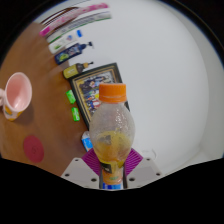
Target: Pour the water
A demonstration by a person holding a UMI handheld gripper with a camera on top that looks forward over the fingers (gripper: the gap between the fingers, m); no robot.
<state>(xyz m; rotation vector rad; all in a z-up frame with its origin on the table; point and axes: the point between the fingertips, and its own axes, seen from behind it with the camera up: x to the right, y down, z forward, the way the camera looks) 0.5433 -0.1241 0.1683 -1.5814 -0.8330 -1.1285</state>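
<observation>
The gripper is clamped on a clear plastic bottle. Both pink pads press on the lower part of the bottle, one at each side, and no gap shows between them and the plastic. The bottle stands upright between the fingers and rises above them. It has an orange cap, and a little yellowish liquid lies in its lower part. A small blue label shows near its base.

Beyond the bottle lies the white worktop. Just behind the bottle there is a dark framed picture, flat on the worktop. Beside it, to the left, two small green objects lie one after the other. Further away a row of marker pens stretches across the worktop, in yellow, blue, green and pink colours.

To the far left a pink cup stands on a brown surface, well apart from the bottle. Its opening is turned to the side.
</observation>
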